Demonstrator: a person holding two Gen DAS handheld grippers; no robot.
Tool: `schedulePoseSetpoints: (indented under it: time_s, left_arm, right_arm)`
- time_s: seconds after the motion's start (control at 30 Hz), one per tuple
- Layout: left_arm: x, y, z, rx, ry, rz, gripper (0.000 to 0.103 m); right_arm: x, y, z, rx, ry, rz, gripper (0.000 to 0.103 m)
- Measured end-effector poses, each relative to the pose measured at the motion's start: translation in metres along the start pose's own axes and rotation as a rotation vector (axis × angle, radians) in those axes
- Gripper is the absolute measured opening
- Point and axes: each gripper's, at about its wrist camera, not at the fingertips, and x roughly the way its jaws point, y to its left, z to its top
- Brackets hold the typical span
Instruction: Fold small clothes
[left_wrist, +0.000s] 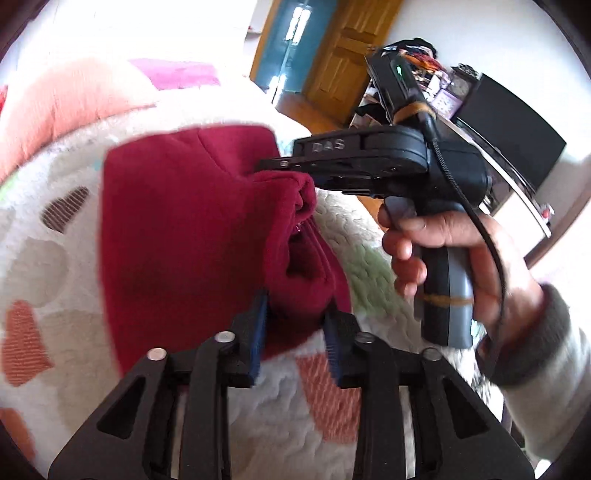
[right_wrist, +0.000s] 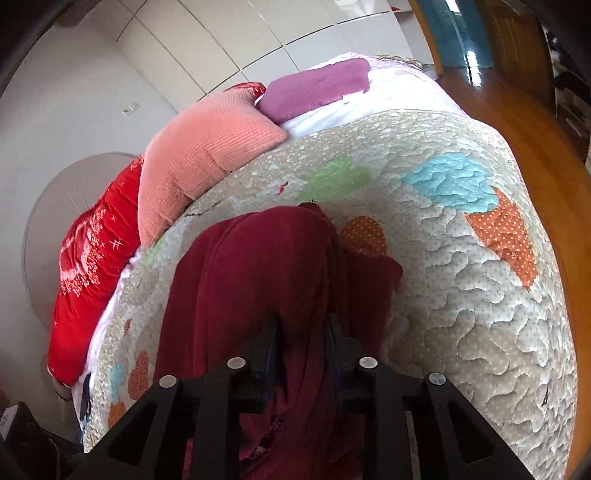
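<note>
Both claws have the dark red garment (left_wrist: 177, 229) between their pads. On the left claw (left_wrist: 295, 332) the blue pads stand partly open, with a bunched corner of the cloth between them; I cannot tell if they press it. On the right claw (right_wrist: 303, 343) the pads are also partly open, and red cloth fills the gap and hangs down past them; a firm pinch I cannot confirm. In the left view the tip of the right claw sits at the cloth's edge, at 1 o'clock from the left claw, and a hand (left_wrist: 443, 251) holds its handle.

From largest to smallest: the bed is covered by a quilt (right_wrist: 461, 295) with coloured patches. The garment lies on it, in the near middle, at 12 o'clock from each claw. At 10 o'clock in the right view are a pink pillow (right_wrist: 199, 155) and a red pillow (right_wrist: 92, 251), and at 12 o'clock a purple cloth (right_wrist: 317, 88).

I judge the fold is in progress: the garment looks doubled once, but it is still bunched near the claws and not flat. Smoothing and perhaps one more fold remain.

For room, the quilt is free from 1 to 4 o'clock of the garment. The bed edge drops to the wood floor (right_wrist: 546, 155) at 3 o'clock, so cloth should not go too far there. The pillows limit the 10 o'clock side.
</note>
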Motion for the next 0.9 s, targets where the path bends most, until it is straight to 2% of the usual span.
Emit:
schedulePoseSetpoints:
  time_s: [0.03,0.07,0.1,0.2,0.27,0.37,0.43,0.47,0.53,0.63,0.73,0.83,0.9]
  left_arm:
    - [-0.009,0.002,-0.001,0.01,-0.017,0.009,0.039]
    - [-0.021,0.004,-0.004,0.018,-0.043,0.028,0.047]
    - [-0.031,0.015,-0.005,0.025,-0.072,0.056,0.052]
    - [-0.041,0.045,-0.003,0.025,-0.122,0.15,0.057]
    - [-0.027,0.063,-0.002,-0.011,-0.103,0.191,0.057]
    - [-0.008,0.072,-0.009,-0.058,-0.06,0.211,0.057]
    - [0.007,0.072,-0.014,-0.046,-0.022,0.215,0.057]
    - [0.009,0.071,-0.02,-0.037,-0.012,0.218,0.057]
    - [0.014,0.054,-0.033,-0.029,-0.005,0.224,0.057]
    - [0.011,0.05,-0.034,-0.043,-0.011,0.211,0.057]
    - [0.01,0.047,-0.032,-0.04,0.004,0.205,0.057]
    - [0.001,0.04,-0.031,-0.014,-0.011,0.224,0.057]
    - [-0.005,0.038,-0.027,-0.01,-0.04,0.23,0.057]
  right_arm:
    - [-0.009,0.003,-0.002,-0.008,-0.016,-0.008,0.042]
    - [-0.018,0.006,-0.004,-0.026,-0.029,-0.011,0.046]
    - [-0.026,0.01,-0.008,-0.045,-0.039,-0.006,0.047]
    - [-0.047,0.026,-0.025,-0.083,-0.05,0.037,0.051]
    - [-0.051,0.035,-0.035,-0.09,-0.025,0.055,0.057]
    - [-0.047,0.047,-0.051,-0.105,0.015,0.085,0.057]
    - [-0.053,0.055,-0.061,-0.123,-0.001,0.118,0.057]
    - [-0.054,0.058,-0.065,-0.148,-0.005,0.128,0.054]
    - [-0.045,0.065,-0.078,-0.233,0.025,0.066,0.01]
    - [-0.036,0.044,-0.091,-0.207,0.035,-0.033,0.007]
    - [-0.03,0.02,-0.099,-0.133,0.061,-0.017,0.006]
    - [-0.049,0.034,-0.101,-0.196,0.04,-0.024,0.006]
    - [-0.066,0.039,-0.093,-0.186,-0.017,-0.011,0.008]
